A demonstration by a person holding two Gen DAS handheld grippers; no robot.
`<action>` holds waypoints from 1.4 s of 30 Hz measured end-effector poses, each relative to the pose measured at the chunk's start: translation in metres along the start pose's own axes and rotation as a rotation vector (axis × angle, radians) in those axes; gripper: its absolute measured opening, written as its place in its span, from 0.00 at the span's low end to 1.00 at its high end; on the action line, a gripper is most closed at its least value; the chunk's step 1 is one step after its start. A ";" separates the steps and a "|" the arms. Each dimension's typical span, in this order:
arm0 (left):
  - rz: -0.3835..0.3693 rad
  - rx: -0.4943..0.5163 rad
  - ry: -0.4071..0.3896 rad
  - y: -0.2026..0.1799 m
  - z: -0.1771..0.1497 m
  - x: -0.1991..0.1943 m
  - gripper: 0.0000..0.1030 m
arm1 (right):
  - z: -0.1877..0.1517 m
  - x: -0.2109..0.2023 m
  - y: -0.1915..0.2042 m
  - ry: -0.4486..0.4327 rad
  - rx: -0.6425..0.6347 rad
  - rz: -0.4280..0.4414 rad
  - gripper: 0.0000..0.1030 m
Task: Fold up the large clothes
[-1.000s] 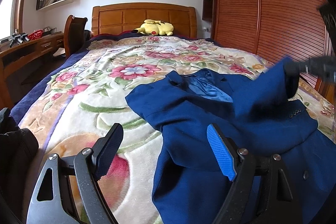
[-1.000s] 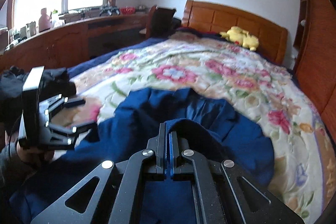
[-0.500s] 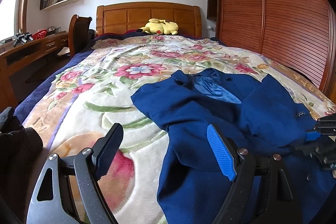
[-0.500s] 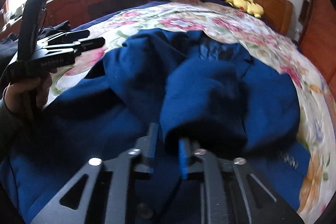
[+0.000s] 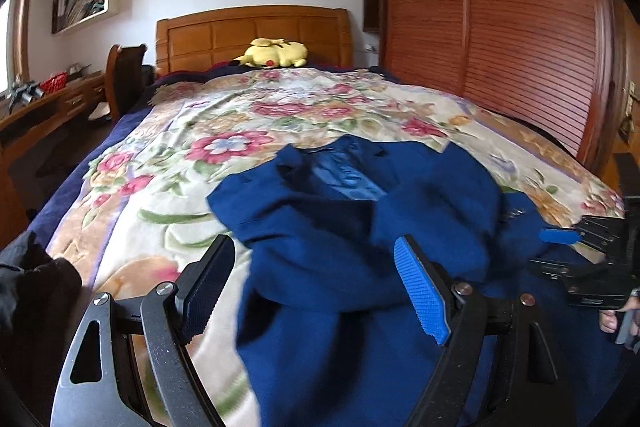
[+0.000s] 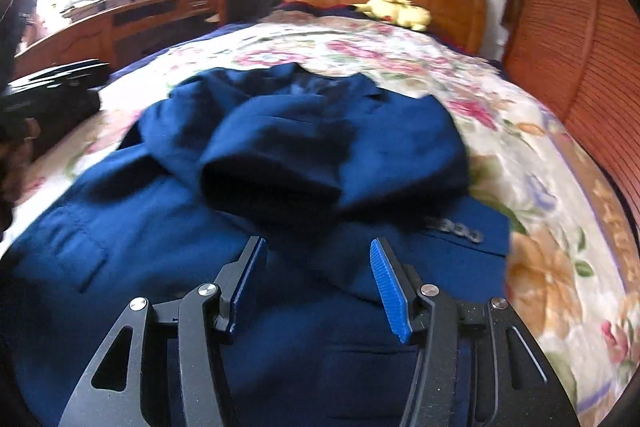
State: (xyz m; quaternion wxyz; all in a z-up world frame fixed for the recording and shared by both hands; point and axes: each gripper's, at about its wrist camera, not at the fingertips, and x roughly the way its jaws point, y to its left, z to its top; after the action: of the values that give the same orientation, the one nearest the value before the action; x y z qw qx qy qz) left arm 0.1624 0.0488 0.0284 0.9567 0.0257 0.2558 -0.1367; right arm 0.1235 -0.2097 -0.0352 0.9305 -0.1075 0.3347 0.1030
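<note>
A dark blue suit jacket (image 5: 352,239) lies front-up on the floral bedspread (image 5: 168,195), collar toward the headboard. One sleeve (image 6: 280,163) is folded across its chest, cuff toward me. My left gripper (image 5: 316,287) is open and empty, hovering over the jacket's left edge. My right gripper (image 6: 316,279) is open and empty just short of the sleeve cuff; it also shows at the right edge of the left wrist view (image 5: 568,243). The left gripper shows at the left edge of the right wrist view (image 6: 52,91).
A yellow plush toy (image 5: 276,53) lies by the wooden headboard (image 5: 252,31). A slatted wooden wardrobe (image 5: 520,27) runs along the bed's right side. A desk (image 6: 120,23) and chair (image 5: 124,79) stand on the left. Dark clothing (image 5: 28,291) lies at the near left.
My right gripper carried the sleeve across the jacket's chest, opened and let it go, then drew back. The left gripper stayed open and shifted slightly right.
</note>
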 end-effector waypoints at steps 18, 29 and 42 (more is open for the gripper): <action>-0.079 0.220 0.153 -0.139 0.015 0.054 0.75 | -0.028 -0.002 -0.033 -0.031 0.040 -0.022 0.54; -0.071 0.284 0.300 -0.171 0.004 0.118 0.44 | -0.037 -0.006 -0.056 -0.035 0.102 0.068 0.54; -0.029 0.250 0.250 -0.158 -0.002 0.097 0.05 | -0.037 -0.003 -0.058 -0.035 0.113 0.076 0.54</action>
State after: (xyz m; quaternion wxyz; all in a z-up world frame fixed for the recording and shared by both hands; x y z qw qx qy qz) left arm 0.1988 -0.1274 -0.0186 0.9047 0.1578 0.3539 -0.1771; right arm 0.1138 -0.2757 -0.0535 0.9362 -0.0403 0.3277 0.1209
